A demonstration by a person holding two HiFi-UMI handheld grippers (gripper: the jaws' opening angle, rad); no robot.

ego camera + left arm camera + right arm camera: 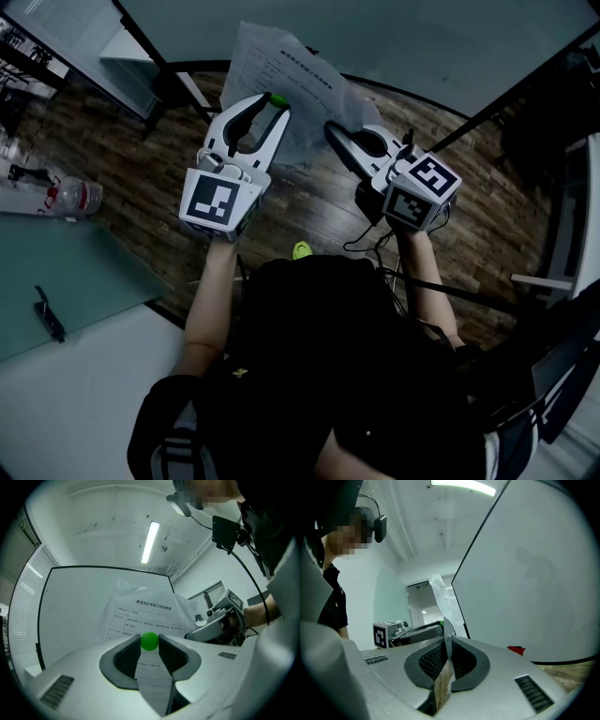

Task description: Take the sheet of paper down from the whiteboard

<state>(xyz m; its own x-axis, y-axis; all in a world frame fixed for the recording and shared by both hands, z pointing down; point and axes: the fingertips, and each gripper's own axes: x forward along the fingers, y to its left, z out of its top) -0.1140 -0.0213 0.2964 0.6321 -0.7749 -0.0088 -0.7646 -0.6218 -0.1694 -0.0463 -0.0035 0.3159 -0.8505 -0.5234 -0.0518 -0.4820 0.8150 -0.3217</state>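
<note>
Pinching a green ball (149, 641), the left hand-held gripper (266, 103) faces the sheet (145, 613) — right hand-held gripper (447, 644) clamps it edge-on.

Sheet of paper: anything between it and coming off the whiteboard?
Only the green ball, likely a magnet, on the face of the sheet of paper at the whiteboard; the left gripper clamps it in its jaws. The right gripper jaws are shut on the sheet's edge, nothing between.

Creased printed sheet of paper (281, 80), seemingly clear of whiteboard (422, 37).
</note>
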